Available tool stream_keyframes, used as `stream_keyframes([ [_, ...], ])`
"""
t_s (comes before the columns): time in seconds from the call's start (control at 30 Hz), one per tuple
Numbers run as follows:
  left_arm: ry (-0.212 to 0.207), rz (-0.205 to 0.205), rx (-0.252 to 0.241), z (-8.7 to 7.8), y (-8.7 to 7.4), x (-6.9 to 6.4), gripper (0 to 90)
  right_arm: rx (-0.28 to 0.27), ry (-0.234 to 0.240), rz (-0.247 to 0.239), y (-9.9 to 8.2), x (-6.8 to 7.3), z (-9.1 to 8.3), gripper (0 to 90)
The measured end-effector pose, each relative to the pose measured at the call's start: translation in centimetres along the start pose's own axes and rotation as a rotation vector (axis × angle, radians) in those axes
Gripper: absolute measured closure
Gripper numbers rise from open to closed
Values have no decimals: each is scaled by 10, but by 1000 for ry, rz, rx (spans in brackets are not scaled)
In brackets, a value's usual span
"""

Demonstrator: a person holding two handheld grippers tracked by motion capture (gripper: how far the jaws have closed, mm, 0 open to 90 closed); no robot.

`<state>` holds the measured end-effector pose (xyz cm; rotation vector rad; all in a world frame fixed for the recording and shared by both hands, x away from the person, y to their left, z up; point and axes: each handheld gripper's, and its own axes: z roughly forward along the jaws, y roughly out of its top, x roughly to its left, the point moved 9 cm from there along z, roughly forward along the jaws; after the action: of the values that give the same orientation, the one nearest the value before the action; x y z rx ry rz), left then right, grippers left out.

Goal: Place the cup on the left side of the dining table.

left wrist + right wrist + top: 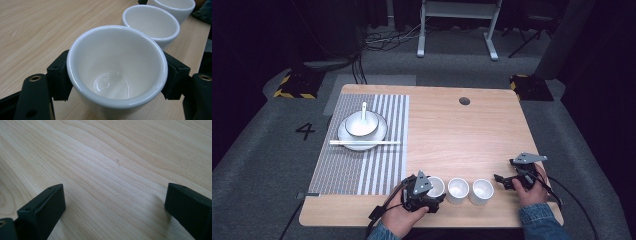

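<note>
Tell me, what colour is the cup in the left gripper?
White, plain and glossy. The cup shows best in the left gripper view.

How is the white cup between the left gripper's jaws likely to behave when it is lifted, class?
The white cup looks glazed and glossy, so it may slip against the left gripper, whose jaws press its round sides. It seems rigid and probably breakable if dropped. Its body narrows downward, so it might tip if nudged near the middle cup.

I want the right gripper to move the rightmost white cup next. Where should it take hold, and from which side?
Grip the rightmost cup across its round wall just below the rim, coming level from its right, probably. It stands upright with no handle, the middle cup crowds its left, and the right gripper waits open on that free side.
</note>
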<state>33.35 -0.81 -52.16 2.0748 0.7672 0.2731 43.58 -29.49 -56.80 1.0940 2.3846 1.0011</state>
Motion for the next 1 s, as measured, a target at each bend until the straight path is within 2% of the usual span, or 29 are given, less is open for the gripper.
stream_keyframes([
  [0.33,11,-12,-39,-16,16,3,266,0,0,0,0,0,0,34],
  [0.6,42,-16,-71,-26,29,8,266,0,0,0,0,0,0,34],
  [0.93,72,-49,-100,-37,42,18,266,0,0,0,0,0,0,34],
  [1.0,89,-49,-106,-41,46,20,267,0,0,0,0,0,0,34],
])
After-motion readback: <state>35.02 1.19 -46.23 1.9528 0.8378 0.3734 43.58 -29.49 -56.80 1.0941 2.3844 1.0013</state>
